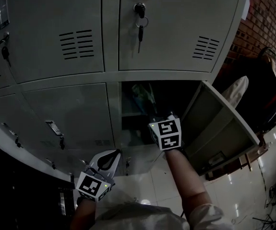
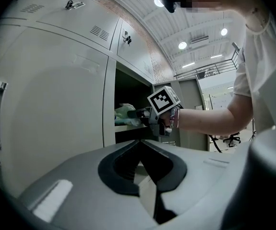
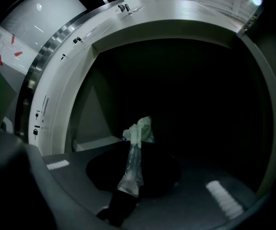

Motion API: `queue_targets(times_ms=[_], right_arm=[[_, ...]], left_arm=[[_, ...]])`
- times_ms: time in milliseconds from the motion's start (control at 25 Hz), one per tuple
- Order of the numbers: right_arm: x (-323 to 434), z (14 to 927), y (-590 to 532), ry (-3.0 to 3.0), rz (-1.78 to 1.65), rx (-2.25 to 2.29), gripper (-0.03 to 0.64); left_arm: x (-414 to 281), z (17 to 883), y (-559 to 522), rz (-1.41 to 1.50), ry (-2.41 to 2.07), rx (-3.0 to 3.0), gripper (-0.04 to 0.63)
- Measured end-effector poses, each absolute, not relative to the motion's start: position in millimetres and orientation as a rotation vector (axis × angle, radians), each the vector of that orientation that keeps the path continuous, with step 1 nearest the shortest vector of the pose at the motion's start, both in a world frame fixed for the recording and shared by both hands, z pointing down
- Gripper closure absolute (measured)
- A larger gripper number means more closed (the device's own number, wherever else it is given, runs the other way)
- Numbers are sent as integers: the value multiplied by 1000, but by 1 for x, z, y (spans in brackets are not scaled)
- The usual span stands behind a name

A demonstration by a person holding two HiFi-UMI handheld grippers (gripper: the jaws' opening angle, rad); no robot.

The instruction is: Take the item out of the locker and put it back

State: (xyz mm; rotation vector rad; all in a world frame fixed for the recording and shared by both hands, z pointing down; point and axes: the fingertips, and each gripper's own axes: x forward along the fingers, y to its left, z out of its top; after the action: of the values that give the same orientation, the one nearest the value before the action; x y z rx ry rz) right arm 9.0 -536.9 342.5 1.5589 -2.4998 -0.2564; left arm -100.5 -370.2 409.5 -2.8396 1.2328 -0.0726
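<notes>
The lower locker compartment (image 1: 142,104) stands open and my right gripper (image 1: 153,121), under its marker cube, reaches into it. Inside the dark compartment a pale greenish plastic bag (image 3: 138,131) lies bunched up; a stretched strip of it runs back between the jaws of my right gripper (image 3: 132,169), which is shut on it. The left gripper view shows the same bag (image 2: 126,113) on the locker floor with the right gripper (image 2: 145,115) at it. My left gripper (image 1: 112,155) hangs lower left in front of the closed lockers, jaws together and nothing in them (image 2: 138,150).
The open locker door (image 1: 219,128) swings out to the right of my right arm. Keys hang in the upper door's lock (image 1: 140,20). Closed lockers (image 1: 70,114) fill the left. A brick wall (image 1: 267,13) and hanging bags (image 1: 272,90) stand at the right above glossy floor tiles (image 1: 243,195).
</notes>
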Motion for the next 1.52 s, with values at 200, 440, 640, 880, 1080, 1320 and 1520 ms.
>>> queue_targets(times_ms=[200, 440, 640, 880, 1080, 1320, 1520], right_arm=[[12, 337, -530, -2512, -252, 1573, 604], [9, 321, -488, -2555, -286, 1593, 604], [9, 328, -413, -2621, -298, 1535, 603], [26, 338, -315, -2706, -328, 1519, 603], [48, 344, -226, -2757, -403, 1528, 603], [90, 371, -133, -2825, -276, 1477, 603], [115, 379, -88, -2823, -250, 1443, 603]], left_arm=[[-101, 413, -365, -83, 1195, -2847, 591], [-124, 408, -357, -74, 1225, -2846, 591], [-135, 404, -339, -55, 1202, -2835, 591], [-122, 382, -295, 27, 1195, -2791, 591], [-100, 379, -237, 45, 1266, -2761, 591], [-58, 394, -158, 53, 1372, -2744, 591], [-33, 401, -111, 6, 1379, -2750, 591]])
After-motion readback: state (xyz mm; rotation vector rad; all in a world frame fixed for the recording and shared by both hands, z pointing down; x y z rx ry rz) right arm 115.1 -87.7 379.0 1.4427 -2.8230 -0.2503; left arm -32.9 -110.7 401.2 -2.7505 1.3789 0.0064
